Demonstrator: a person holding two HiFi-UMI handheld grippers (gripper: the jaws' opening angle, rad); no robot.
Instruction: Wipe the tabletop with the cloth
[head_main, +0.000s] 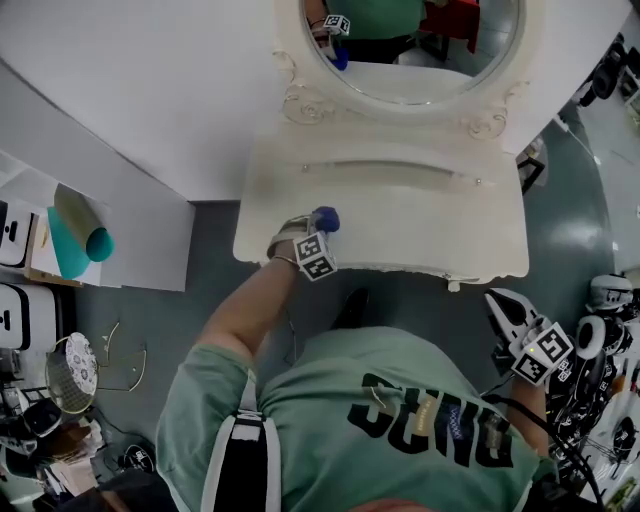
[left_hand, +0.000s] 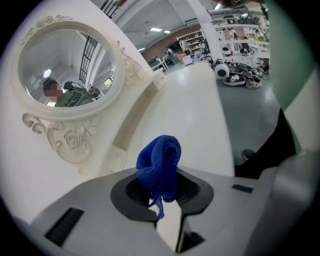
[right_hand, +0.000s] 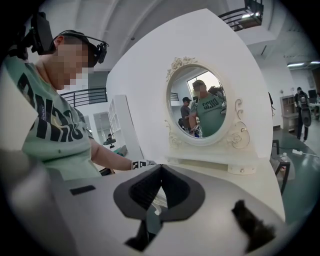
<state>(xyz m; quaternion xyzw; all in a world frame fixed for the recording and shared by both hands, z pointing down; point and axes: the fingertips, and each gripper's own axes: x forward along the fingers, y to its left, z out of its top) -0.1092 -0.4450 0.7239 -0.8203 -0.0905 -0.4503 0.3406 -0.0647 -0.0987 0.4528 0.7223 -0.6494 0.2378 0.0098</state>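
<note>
A bunched blue cloth (head_main: 327, 219) is pinched in my left gripper (head_main: 320, 228), which rests at the front left of the white dressing tabletop (head_main: 400, 215). In the left gripper view the cloth (left_hand: 160, 165) bulges up out of the left gripper (left_hand: 162, 192), with the tabletop (left_hand: 190, 110) stretching ahead. My right gripper (head_main: 508, 318) hangs off the table at the lower right, beside the person's body. In its own view the right gripper (right_hand: 159, 174) is shut with nothing in it and points toward the table.
An oval mirror (head_main: 410, 50) in a carved white frame stands at the back of the table, with a raised ledge (head_main: 390, 170) below it. A white wall panel (head_main: 130, 90) lies to the left, with shelves and a teal roll (head_main: 85, 245). Headsets (head_main: 600, 340) are piled on the floor at right.
</note>
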